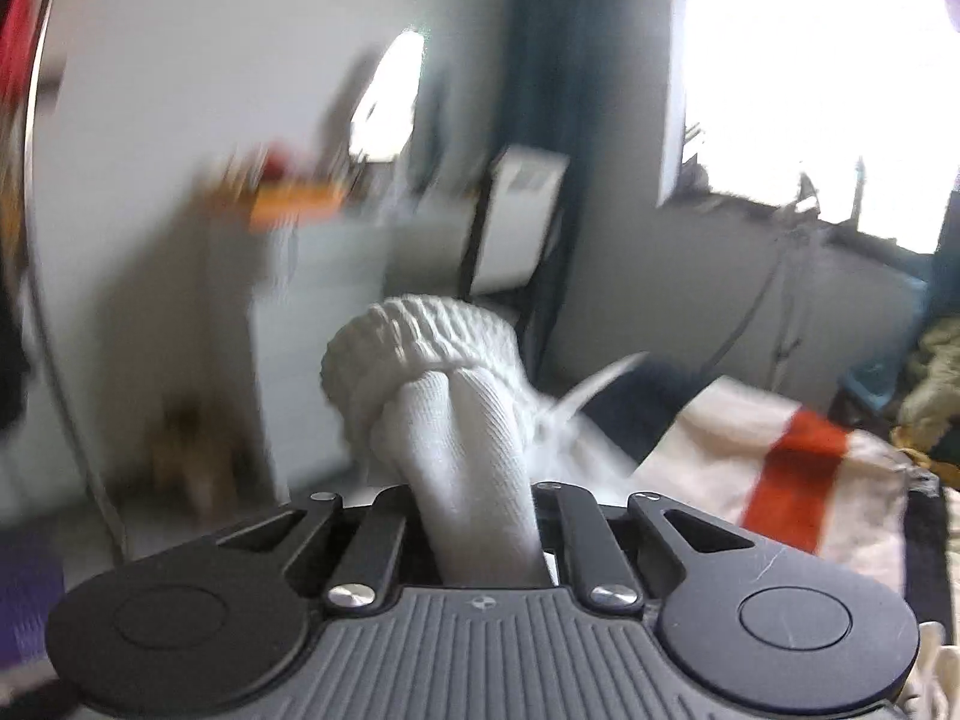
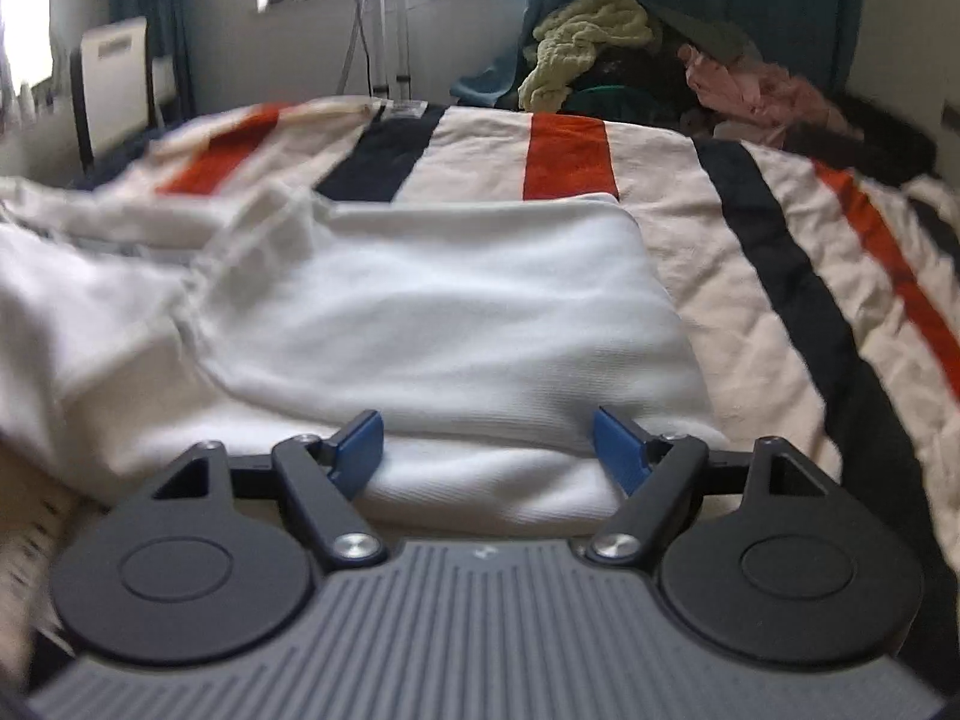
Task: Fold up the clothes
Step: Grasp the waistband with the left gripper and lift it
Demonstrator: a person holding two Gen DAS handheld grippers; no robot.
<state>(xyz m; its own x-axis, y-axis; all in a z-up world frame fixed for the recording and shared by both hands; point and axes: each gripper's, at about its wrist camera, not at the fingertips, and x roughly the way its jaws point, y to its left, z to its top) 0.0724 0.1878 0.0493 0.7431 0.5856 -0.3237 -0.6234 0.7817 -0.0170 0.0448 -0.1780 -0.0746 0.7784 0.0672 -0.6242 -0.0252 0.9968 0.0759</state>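
- My left gripper (image 1: pixel 474 534) is clamped on a bunched ribbed cuff or hem of the white garment (image 1: pixel 444 396), lifted clear of the bed (image 1: pixel 720 450).
- My right gripper (image 2: pixel 487 450) stands wide, holding nothing, just above the garment's folded part (image 2: pixel 444 312) on the striped blanket (image 2: pixel 750 228).
- I judge the knit light, soft and limp; a pinch at edges or corners suits it.
- Its folded part runs long from 9 to 3 o'clock.
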